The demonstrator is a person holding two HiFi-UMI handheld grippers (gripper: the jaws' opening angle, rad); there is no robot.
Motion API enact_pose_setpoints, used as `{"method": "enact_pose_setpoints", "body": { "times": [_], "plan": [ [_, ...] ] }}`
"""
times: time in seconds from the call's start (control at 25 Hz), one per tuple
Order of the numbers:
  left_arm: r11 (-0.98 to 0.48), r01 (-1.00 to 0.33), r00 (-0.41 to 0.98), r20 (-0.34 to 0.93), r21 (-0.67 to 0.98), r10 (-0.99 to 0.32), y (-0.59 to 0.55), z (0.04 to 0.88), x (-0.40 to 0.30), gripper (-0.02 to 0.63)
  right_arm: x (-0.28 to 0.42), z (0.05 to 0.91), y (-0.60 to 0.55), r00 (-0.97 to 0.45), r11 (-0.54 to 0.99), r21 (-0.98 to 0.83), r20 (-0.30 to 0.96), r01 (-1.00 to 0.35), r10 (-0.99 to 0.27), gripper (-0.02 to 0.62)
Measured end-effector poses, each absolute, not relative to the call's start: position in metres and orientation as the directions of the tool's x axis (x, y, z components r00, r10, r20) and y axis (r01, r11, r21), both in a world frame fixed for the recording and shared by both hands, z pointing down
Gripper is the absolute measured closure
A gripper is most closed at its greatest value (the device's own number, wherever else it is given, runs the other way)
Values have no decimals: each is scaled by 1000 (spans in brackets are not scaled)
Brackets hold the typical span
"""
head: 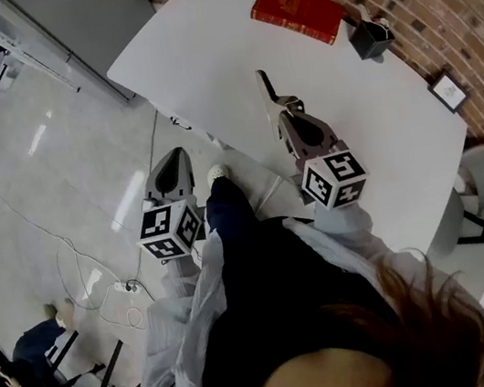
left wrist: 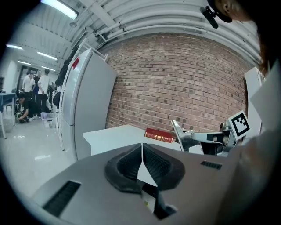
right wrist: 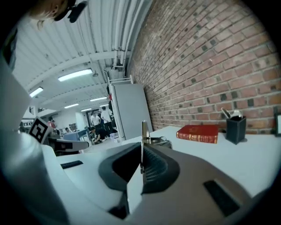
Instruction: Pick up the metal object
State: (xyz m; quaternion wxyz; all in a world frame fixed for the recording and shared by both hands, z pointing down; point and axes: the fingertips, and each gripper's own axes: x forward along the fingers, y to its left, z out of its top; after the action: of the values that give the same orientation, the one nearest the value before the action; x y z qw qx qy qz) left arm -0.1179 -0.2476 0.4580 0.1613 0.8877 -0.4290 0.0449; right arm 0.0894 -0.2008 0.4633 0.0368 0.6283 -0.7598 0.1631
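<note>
The metal object is a thin flat strip, and it sticks out forward from the tips of my right gripper, which is shut on it above the white table. In the right gripper view the strip stands edge-on between the pressed pads of that gripper. The left gripper view shows the same strip from the side. My left gripper hangs off the table's near-left edge over the floor. Its pads meet with nothing between them.
A red book lies at the table's far side by the brick wall, with a black pen holder and a small picture frame to its right. A grey cabinet stands left of the table. Cables trail on the floor.
</note>
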Motion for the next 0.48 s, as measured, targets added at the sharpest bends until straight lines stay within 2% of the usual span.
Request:
{"method": "enact_pose_setpoints", "body": {
  "times": [0.12,0.48],
  "plan": [
    [-594,-764,643,217,252,-734,-229,457,-116,583,88,466,-181,-191,157,-143,272,-977,-943,584],
    [-645,-717,696,224,264,-682,-197,463,-106,583,80,469,-145,-157,127,-126,276,-984,-948,586]
  ]
}}
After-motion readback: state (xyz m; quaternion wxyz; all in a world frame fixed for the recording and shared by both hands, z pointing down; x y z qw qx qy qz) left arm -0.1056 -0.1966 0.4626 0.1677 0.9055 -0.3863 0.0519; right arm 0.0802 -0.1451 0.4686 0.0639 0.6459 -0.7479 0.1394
